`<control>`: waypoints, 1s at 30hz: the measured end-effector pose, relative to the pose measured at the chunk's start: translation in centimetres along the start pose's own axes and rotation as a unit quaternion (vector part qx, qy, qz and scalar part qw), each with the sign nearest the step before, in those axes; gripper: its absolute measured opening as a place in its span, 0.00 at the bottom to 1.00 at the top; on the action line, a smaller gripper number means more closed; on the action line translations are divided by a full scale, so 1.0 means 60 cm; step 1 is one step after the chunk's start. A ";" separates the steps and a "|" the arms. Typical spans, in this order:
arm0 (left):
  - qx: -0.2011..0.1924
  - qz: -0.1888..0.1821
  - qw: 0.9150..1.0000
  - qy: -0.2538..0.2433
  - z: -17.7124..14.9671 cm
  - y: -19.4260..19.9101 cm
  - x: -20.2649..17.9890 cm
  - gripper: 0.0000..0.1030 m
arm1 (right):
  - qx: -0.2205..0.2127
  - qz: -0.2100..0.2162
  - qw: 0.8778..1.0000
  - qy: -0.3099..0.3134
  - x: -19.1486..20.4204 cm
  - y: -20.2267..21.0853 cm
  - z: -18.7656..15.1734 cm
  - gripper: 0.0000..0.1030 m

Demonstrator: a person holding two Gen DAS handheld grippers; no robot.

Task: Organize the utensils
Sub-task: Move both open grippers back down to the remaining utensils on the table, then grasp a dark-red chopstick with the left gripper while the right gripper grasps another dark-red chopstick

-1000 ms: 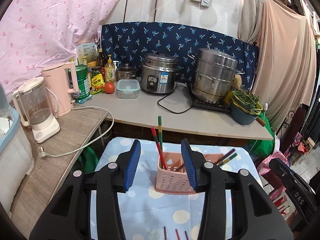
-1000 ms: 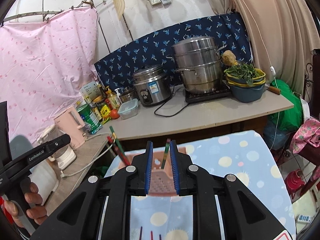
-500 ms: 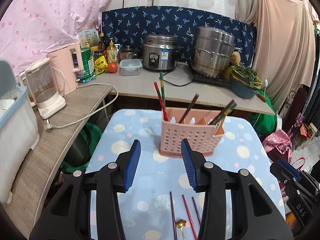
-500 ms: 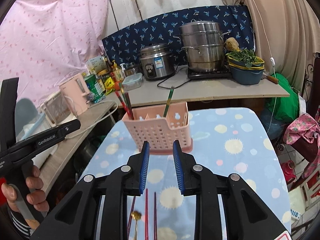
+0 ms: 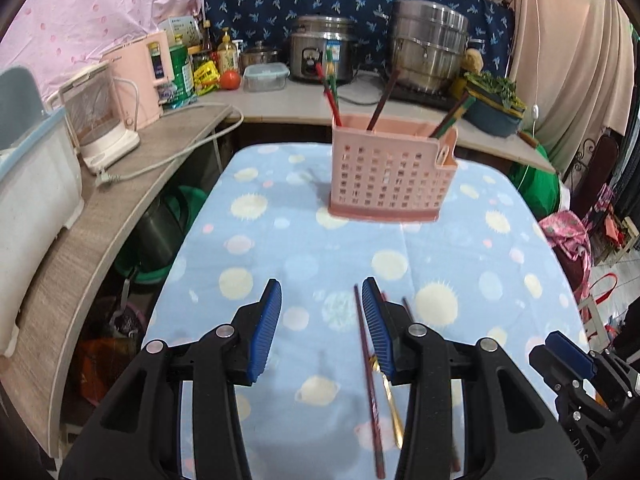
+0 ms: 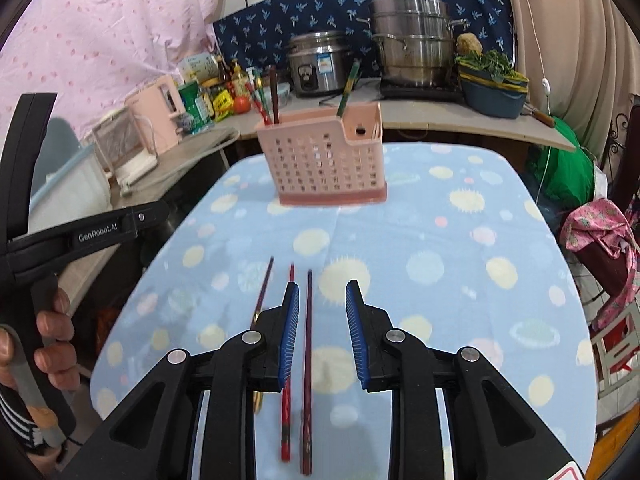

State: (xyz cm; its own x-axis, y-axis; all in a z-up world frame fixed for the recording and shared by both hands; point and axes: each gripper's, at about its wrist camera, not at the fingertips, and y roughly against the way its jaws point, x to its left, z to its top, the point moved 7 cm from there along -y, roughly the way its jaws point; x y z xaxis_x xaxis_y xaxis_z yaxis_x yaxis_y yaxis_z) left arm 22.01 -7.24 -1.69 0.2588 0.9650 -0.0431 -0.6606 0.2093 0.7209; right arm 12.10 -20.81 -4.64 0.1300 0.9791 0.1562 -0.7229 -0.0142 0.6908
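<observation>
The pink basket [image 6: 326, 160] stands near the table's [image 6: 460, 248] far edge. Three chopsticks [image 6: 307, 344] and maybe a gold spoon [image 5: 390, 404] lie by its near edge. The left gripper [image 5: 322, 330] and right gripper [image 6: 322, 334] hang partly open, holding nothing.

The left gripper [image 5: 322, 330] tilts downward, its blue-padded jaws parted with nothing pressed between them. The right gripper [image 6: 322, 330] tilts down likewise — its jaws, narrower than the left's, have just been opening, and the pads clamp nothing. In the right wrist view a hand [image 6: 44, 344] grips the left gripper's handle, fingers [image 6: 54, 360] curled round it — a striped sleeve shows at the wrist.
</observation>
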 end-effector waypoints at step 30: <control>0.123 -0.018 0.992 -0.021 -0.229 -0.031 -0.013 0.47 | 0.118 -0.002 0.993 -0.003 0.013 -0.064 -0.208 0.20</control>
State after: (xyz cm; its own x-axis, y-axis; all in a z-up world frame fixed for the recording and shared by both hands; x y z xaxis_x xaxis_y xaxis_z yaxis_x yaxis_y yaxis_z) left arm 13.35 -6.23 -12.53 0.3123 0.9488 -0.0473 -0.4602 0.1946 0.8662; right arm 6.50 -17.45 -15.99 0.1373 0.9780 0.1570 -0.5434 -0.0582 0.8375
